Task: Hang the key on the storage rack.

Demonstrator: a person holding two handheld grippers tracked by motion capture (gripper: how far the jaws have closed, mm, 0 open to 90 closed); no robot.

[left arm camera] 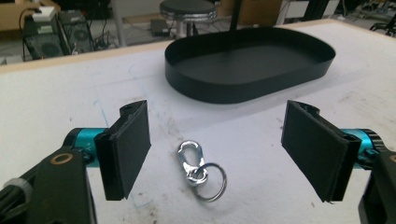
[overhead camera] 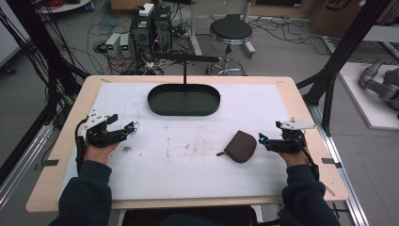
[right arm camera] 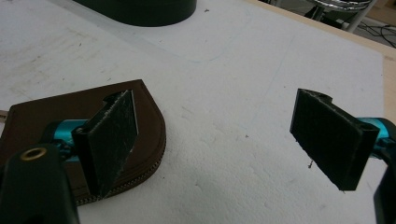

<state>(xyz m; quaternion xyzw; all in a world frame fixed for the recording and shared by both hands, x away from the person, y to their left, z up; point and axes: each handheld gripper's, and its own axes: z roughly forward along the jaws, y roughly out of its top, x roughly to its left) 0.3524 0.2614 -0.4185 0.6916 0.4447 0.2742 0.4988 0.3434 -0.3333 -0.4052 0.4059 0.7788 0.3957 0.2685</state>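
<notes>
With both jaw pairs spread wide and empty, the left gripper (left arm camera: 217,154) is poised over a metal clasp with key ring (left arm camera: 200,170) lying on the white mat (overhead camera: 188,155). The jaws should probably be lowered astride the clasp and closed squarely. A brown zip pouch (overhead camera: 241,146) lies just beside the right gripper (overhead camera: 264,140).

A small silver key clip (left arm camera: 190,158) with a split ring (left arm camera: 211,181) hooked through it lay flat on the white mat at the left of the desk (overhead camera: 70,108), clasp end pointing toward the tray. The black oval tray (overhead camera: 184,100) sat at the far middle, shallow-walled, a thin black post rising at its back edge. Over on the right, the brown leather pouch (overhead camera: 240,146) lay flat, rounded corners, its zip running along the curved edge, pull tab sticking out leftward.
</notes>
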